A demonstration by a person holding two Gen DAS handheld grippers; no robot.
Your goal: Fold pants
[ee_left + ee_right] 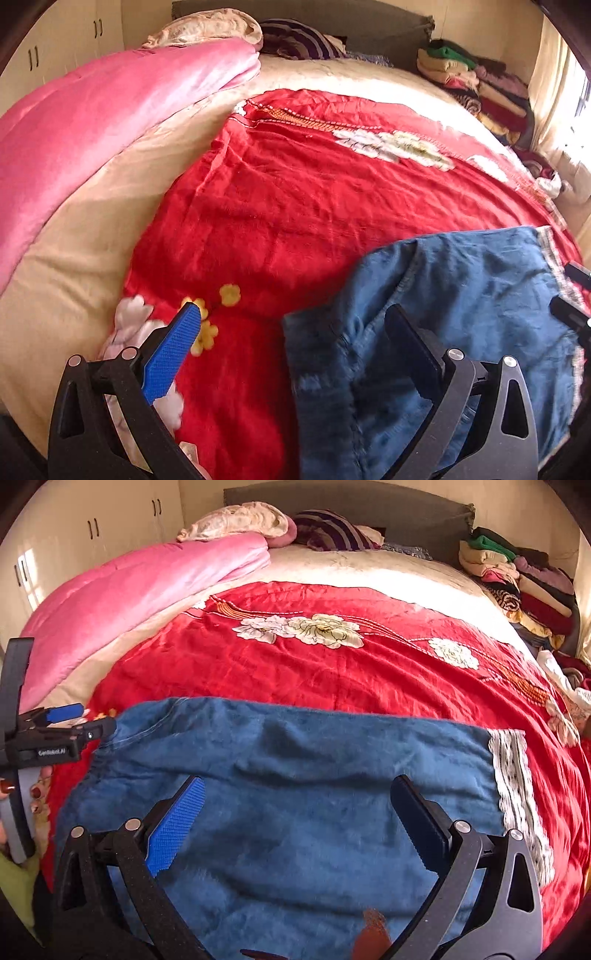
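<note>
Both claws gape wide, gripping nothing, the right claw over the soft blue fleecy pants with their knitted grey-white waistband, the left claw at their edge on the red flowered blanket covering the bed.

Open red blanket beyond pants

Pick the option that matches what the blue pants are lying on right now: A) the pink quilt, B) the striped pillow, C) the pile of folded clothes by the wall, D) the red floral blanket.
D: in the right wrist view the blue pants lie spread flat on the red floral blanket, with the pink quilt, the pile of folded clothes and the striped pillow all well away from them.
</note>
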